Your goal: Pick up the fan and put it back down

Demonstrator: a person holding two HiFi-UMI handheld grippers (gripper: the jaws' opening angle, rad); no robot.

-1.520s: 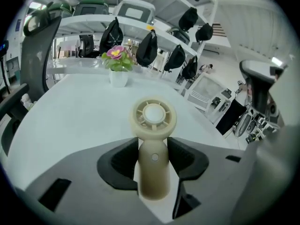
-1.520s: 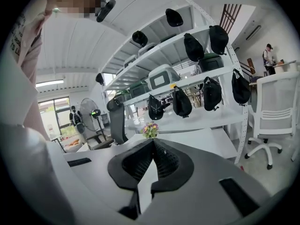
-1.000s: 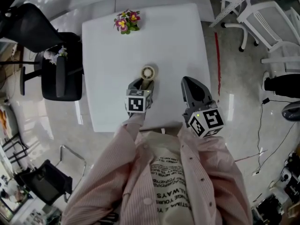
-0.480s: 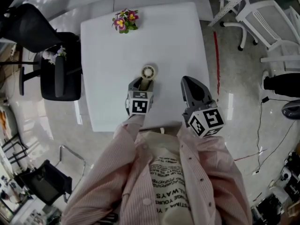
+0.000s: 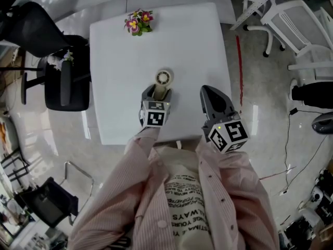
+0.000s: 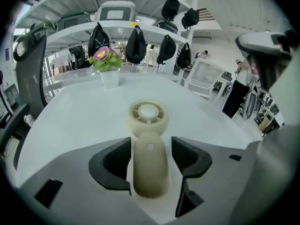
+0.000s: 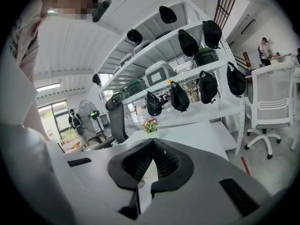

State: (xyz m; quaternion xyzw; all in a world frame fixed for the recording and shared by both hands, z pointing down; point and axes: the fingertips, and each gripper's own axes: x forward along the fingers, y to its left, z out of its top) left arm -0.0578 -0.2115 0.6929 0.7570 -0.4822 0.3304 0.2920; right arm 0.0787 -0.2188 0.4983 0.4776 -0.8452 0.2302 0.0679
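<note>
Fan [image 5: 163, 79] stands on the table [image 5: 197, 46] (near its front); flowers [image 5: 139, 23] behind, chair [image 5: 65, 85] left.

head view: above the person, aimed steeply down on the white table [image 5: 187, 46], well off | left gripper view: low, tilted down, close behind the fan [image 6: 149, 142] | right gripper view: near level, facing the shelves [image 7: 213, 67] | shared: table and flower pot [image 5: 139, 23] in all three

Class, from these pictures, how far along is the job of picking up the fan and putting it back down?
Done, apparently: the fan rests on the table. In hand: the jaws of the left tool are opening around its handle, pads clear. Left: draw that tool away.
</note>
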